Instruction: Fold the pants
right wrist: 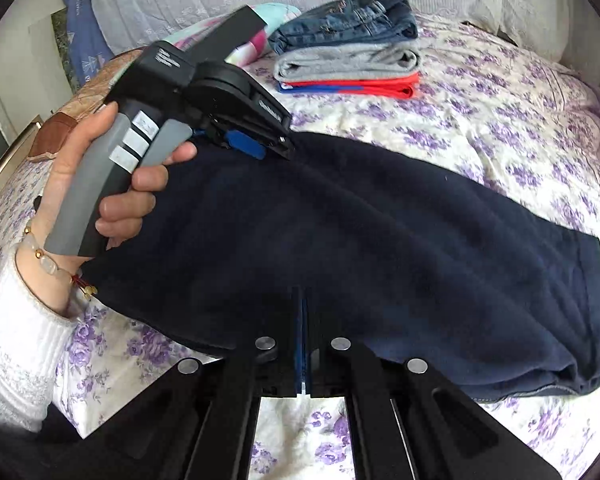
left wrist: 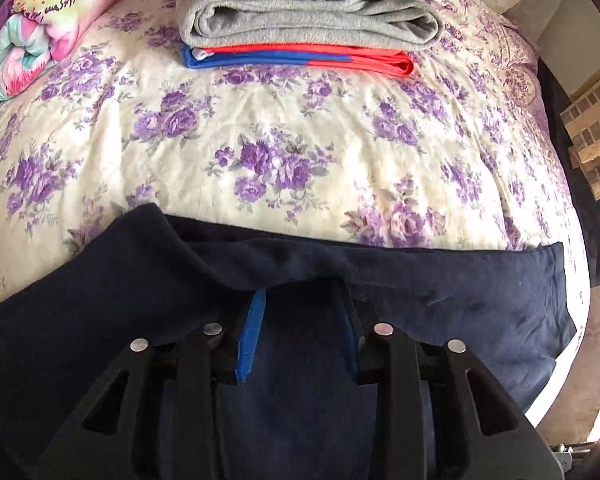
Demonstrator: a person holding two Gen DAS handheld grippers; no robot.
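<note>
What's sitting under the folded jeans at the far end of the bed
Under the jeans lies a folded grey garment, and under that a folded red and blue one, resting on the floral bedspread. Only their near edges show; whatever is folded inside stays covered.

No text is showing clearly enough to read. The left gripper (right wrist: 260, 146) is carrying raised lettering on its black body and three small white labels on its grey handle, but all of it is appearing too blurred and too small to make out.
</note>
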